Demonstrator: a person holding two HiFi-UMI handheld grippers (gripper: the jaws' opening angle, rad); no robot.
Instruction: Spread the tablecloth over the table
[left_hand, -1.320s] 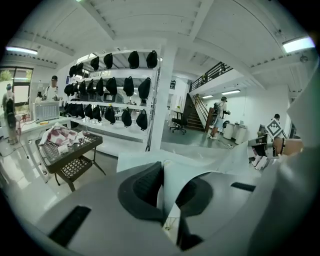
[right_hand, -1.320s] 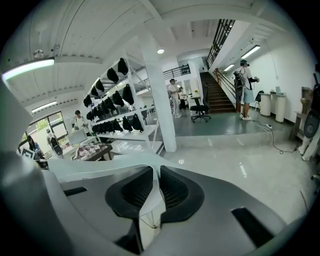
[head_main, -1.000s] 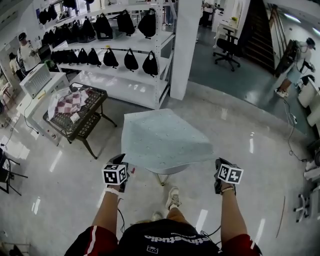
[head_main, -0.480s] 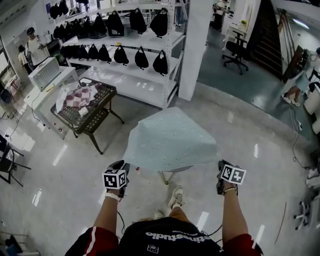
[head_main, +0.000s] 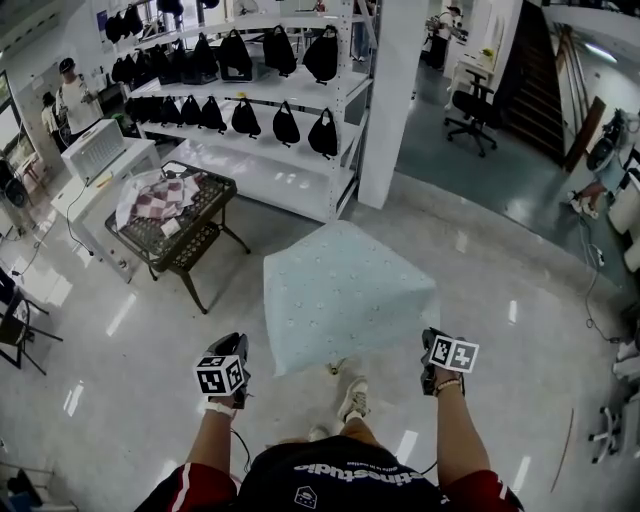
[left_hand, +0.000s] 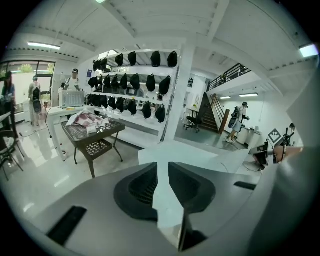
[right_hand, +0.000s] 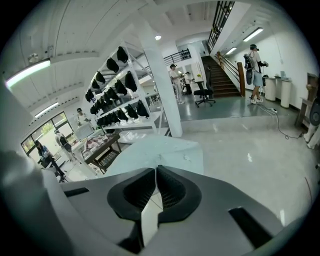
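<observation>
A: Which step is this?
B: The spreading itself, nearly done I'd judge. The pale blue tablecloth (head_main: 345, 290) lies draped over the small table, hiding it. The left gripper (head_main: 238, 350) and right gripper (head_main: 430, 352) each pinch its near edge.
A: Next?
B: Lower the hem evenly, then let go.
A: Any writing?
B: Only white shirt print (head_main: 345, 477), upside down, unreadable

Pale tablecloth (left_hand: 186, 155) in left tool (left_hand: 162, 166)

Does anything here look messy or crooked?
The pale blue dotted tablecloth hangs unevenly, one corner drooping near the left gripper; a checked cloth sits crumpled on the black mesh table.
</observation>
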